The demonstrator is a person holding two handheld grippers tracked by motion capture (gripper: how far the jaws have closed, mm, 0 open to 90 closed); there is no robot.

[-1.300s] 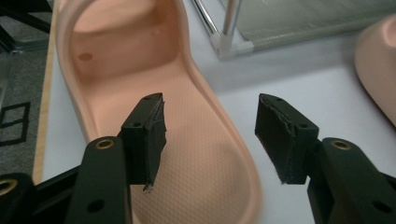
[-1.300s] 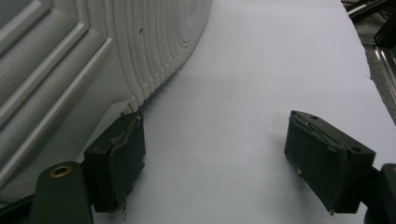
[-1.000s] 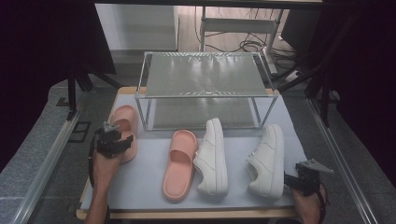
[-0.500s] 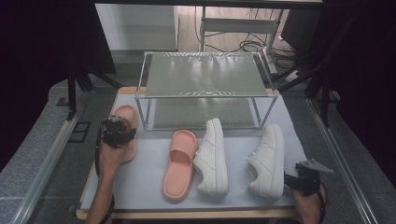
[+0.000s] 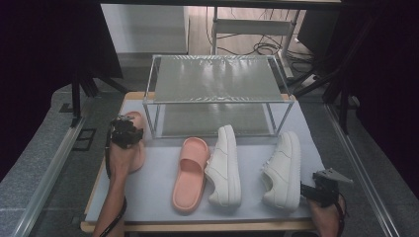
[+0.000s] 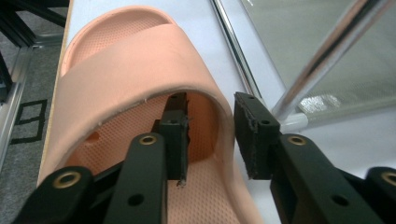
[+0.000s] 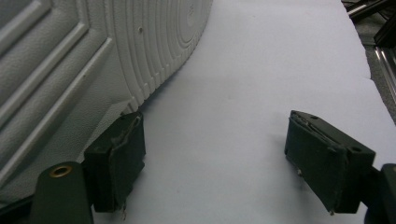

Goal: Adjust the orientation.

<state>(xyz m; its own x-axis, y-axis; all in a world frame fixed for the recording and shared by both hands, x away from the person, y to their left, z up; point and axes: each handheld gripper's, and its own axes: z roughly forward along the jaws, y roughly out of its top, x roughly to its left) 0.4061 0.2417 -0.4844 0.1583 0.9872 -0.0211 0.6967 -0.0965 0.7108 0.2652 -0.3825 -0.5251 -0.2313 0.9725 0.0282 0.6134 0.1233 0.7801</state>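
Now I am in the grasping step: my left gripper [image 6: 208, 135] straddles the side wall of the strap of the soft salmon-pink foam slide sandal [image 6: 135, 79], which lies at the left edge of the pale grey table mat [image 5: 153, 192], just beside the front left leg of the two-tier metal-framed shoe rack with ribbed glass shelves [image 5: 215, 79]. One jaw sits inside, under the strap, the other outside it; the jaws have just been closing with the strap wall between them, yet a gap shows beside the outer pad, so I judge the grip not yet made. The next move, as I see it, calls for closing the pads firmly on the strap, then lifting the sandal clear without knocking the rack leg. My left forearm reaches forward along the mat's left side, the gripper pointing ahead and slightly down. My right gripper [image 7: 215, 163] rests low at the near right corner, jaws wide apart and empty, just beside the heel of the white leather sneaker [image 5: 284, 170]; a matching pink sandal [image 5: 190, 173] and second white sneaker [image 5: 225, 165] lie between.
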